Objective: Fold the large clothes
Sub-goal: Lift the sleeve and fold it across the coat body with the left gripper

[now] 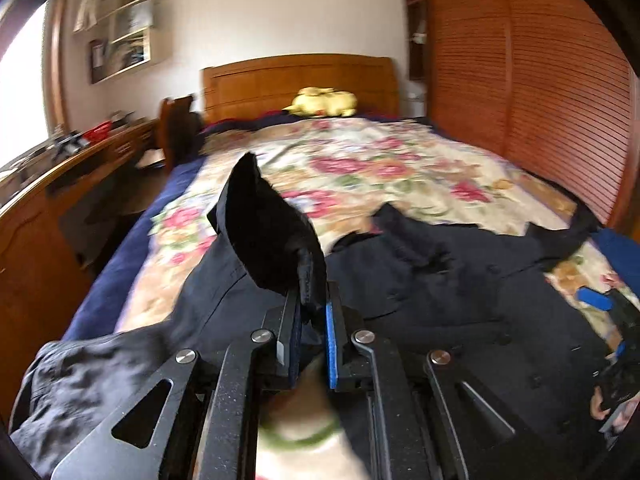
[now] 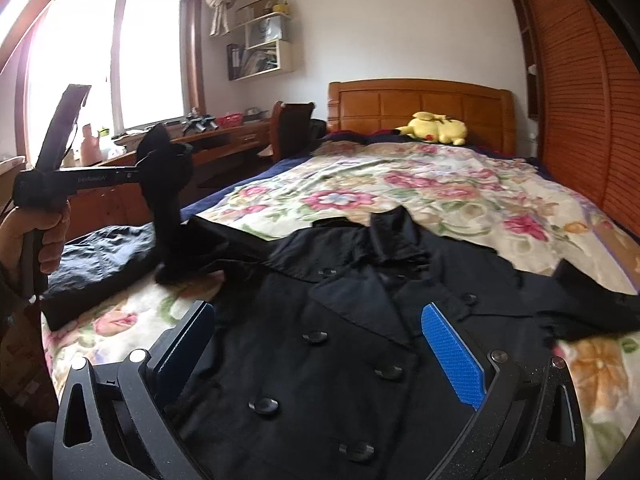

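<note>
Black double-breasted coat [image 2: 340,344] lies front-up across the near end of the bed [image 2: 400,188], collar toward the wooden headboard [image 2: 420,104]. One sleeve [image 1: 268,236] is lifted off the floral cover, its cuff pinched tight between the pads of the left gripper [image 1: 310,300]. The right gripper [image 2: 320,344] hangs low over the buttoned chest with its jaws spread wide, nothing between them. A hand [image 2: 36,232] grips the left tool's handle. A yellow plush toy [image 2: 436,128] rests by the headboard.
</note>
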`<state>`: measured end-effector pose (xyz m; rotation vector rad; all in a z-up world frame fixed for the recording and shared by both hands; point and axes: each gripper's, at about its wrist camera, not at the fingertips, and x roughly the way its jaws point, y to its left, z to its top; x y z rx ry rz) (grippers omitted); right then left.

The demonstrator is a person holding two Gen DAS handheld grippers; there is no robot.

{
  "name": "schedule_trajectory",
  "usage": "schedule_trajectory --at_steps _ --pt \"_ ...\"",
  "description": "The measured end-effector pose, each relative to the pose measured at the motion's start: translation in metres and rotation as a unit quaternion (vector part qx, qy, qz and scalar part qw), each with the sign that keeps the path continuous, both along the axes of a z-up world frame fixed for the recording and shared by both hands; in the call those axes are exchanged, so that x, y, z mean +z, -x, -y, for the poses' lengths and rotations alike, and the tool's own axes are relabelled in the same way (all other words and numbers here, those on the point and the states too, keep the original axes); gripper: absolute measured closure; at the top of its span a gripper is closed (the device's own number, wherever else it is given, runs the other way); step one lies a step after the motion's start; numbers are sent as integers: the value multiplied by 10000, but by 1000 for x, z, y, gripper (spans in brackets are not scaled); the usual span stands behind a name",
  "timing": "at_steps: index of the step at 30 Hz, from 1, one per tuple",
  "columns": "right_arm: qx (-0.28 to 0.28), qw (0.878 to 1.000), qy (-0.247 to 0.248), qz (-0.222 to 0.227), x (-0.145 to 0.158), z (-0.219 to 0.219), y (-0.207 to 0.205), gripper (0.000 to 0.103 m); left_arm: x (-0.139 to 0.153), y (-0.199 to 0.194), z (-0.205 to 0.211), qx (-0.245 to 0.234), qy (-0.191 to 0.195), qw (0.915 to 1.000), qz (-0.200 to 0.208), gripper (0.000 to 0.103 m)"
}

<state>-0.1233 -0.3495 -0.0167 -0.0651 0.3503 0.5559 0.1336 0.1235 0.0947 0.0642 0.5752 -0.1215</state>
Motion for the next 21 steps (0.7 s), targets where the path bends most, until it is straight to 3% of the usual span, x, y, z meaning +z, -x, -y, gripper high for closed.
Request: schedule_trajectory --at_steps 9,16,21 --pt "-348 9992 -181 -7 5 34 9 0 20 1 84 -757 -34 9971 105 92" --pt "-547 9979 -346 1 7 50 20 0 20 16 138 -1405 -18 9901 44 92" --pt "-614 9968 -509 -27 9 55 19 0 0 29 158 -1444 29 9895 -109 80"
